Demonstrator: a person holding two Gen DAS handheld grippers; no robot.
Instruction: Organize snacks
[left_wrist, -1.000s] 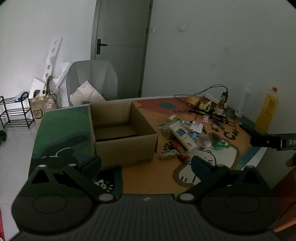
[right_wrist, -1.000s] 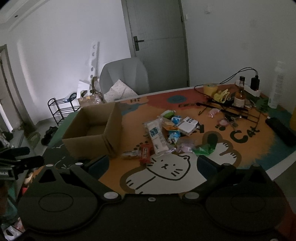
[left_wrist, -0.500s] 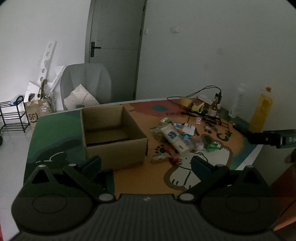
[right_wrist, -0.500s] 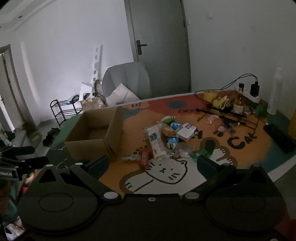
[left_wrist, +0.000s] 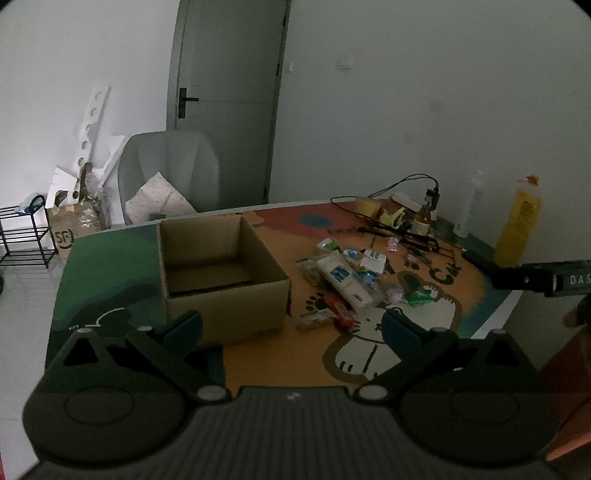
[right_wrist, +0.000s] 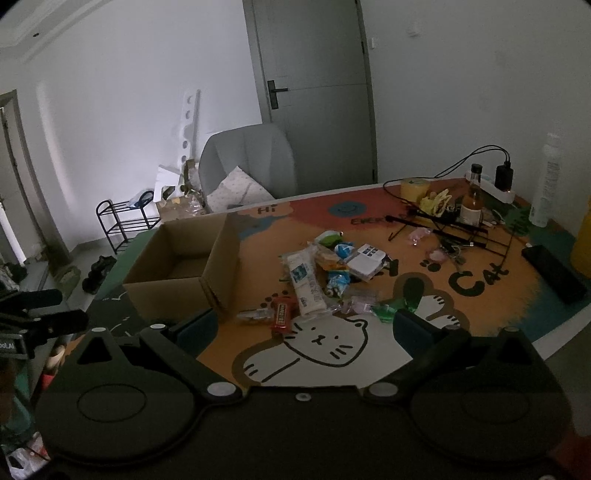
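An open, empty cardboard box (left_wrist: 221, 273) stands on the left of the cat-print table mat (left_wrist: 280, 354); it also shows in the right wrist view (right_wrist: 181, 269). A pile of snack packets (left_wrist: 343, 277) lies to its right, with a long white packet (right_wrist: 304, 282) and a red bar (right_wrist: 281, 314) nearest me. My left gripper (left_wrist: 291, 325) is open and empty, held back above the table's near edge before the box. My right gripper (right_wrist: 303, 326) is open and empty, short of the pile.
Cables, a brown bottle (right_wrist: 472, 199), a tape roll (right_wrist: 413, 186) and a black wire stand (right_wrist: 443, 229) crowd the far right. A yellow bottle (left_wrist: 519, 221) and a white bottle (right_wrist: 548, 181) stand by the wall. A grey chair (left_wrist: 170, 173) sits behind the table.
Both grippers have drawn back and risen a little, so the table looks smaller and farther. Both stay open and empty. Nothing on the table has moved.
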